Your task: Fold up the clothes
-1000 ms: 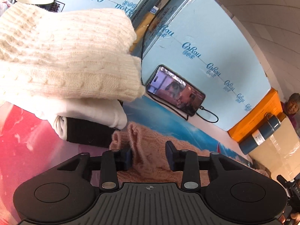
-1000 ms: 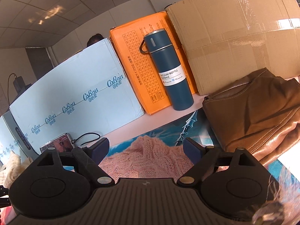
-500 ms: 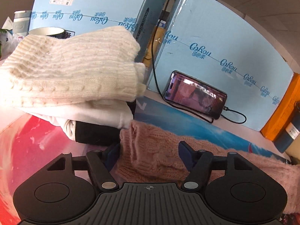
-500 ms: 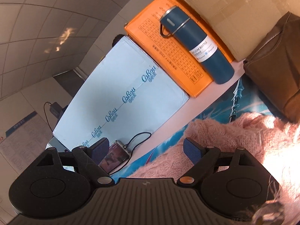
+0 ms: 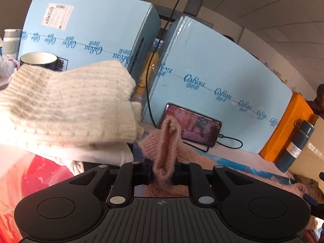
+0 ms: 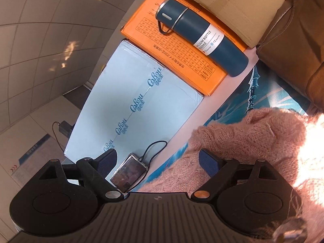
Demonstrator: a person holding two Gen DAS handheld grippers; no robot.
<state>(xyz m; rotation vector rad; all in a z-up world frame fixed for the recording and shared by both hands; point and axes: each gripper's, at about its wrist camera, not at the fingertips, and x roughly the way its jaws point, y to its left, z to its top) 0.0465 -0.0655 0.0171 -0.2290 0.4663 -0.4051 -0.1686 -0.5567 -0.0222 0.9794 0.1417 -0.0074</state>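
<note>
A pink knitted sweater (image 5: 164, 151) lies on the printed table mat. My left gripper (image 5: 162, 169) is shut on a bunched fold of the pink sweater, which sticks up between the fingers. In the right wrist view the same sweater (image 6: 253, 141) lies to the right. My right gripper (image 6: 158, 162) is open and tilted, and its right pad (image 6: 208, 161) rests against the sweater's edge with nothing between the jaws.
A stack of folded clothes topped by a cream knit (image 5: 66, 103) sits at the left. Blue boxes (image 5: 218, 85), a phone on a cable (image 5: 194, 126), an orange box (image 6: 178, 46), a blue vacuum bottle (image 6: 202, 36) and a brown jacket (image 6: 293, 36) line the back.
My left gripper closed on the pink sweater's edge and lifted a fold. My right gripper rolled to the side and moved closer over the sweater, staying open.
</note>
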